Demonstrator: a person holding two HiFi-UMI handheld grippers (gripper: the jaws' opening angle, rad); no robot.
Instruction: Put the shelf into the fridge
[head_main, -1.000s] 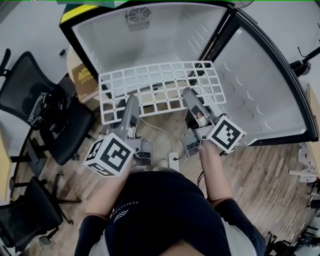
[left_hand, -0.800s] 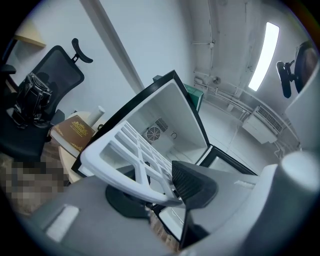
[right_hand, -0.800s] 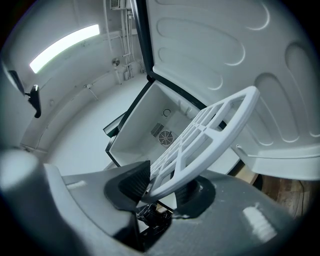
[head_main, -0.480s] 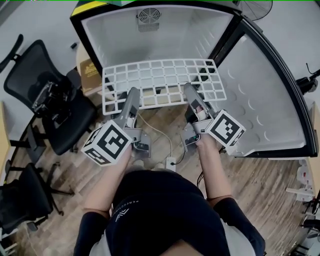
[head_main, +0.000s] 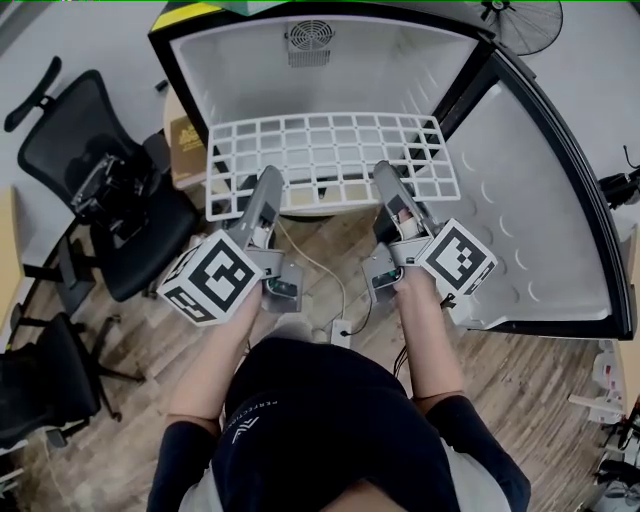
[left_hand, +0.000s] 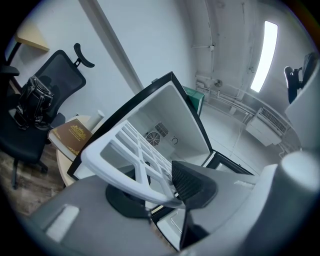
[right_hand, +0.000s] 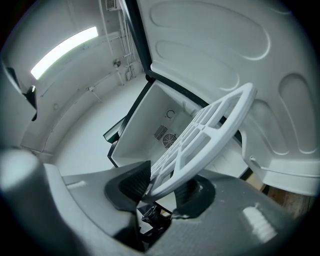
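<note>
A white grid shelf (head_main: 330, 160) is held level in front of the open fridge (head_main: 330, 80), its far edge at the opening. My left gripper (head_main: 268, 182) is shut on the shelf's near rim towards the left. My right gripper (head_main: 386, 176) is shut on the near rim towards the right, and its jaws have just closed a little further on it. In the left gripper view the shelf (left_hand: 125, 145) runs from the left gripper (left_hand: 155, 187) toward the fridge (left_hand: 170, 112). In the right gripper view the shelf's rim (right_hand: 210, 125) sits between the pads of the right gripper (right_hand: 165, 187).
The fridge door (head_main: 520, 220) stands swung open at the right. Black office chairs (head_main: 110, 190) crowd the left, with a brown book (head_main: 188, 140) on a round table beside the fridge. A power strip with a cable (head_main: 340, 325) lies on the wooden floor. A fan (head_main: 525, 20) stands at the top right.
Both grippers have carried the shelf a little closer to the fridge opening. The grip on the near rim is unchanged.
</note>
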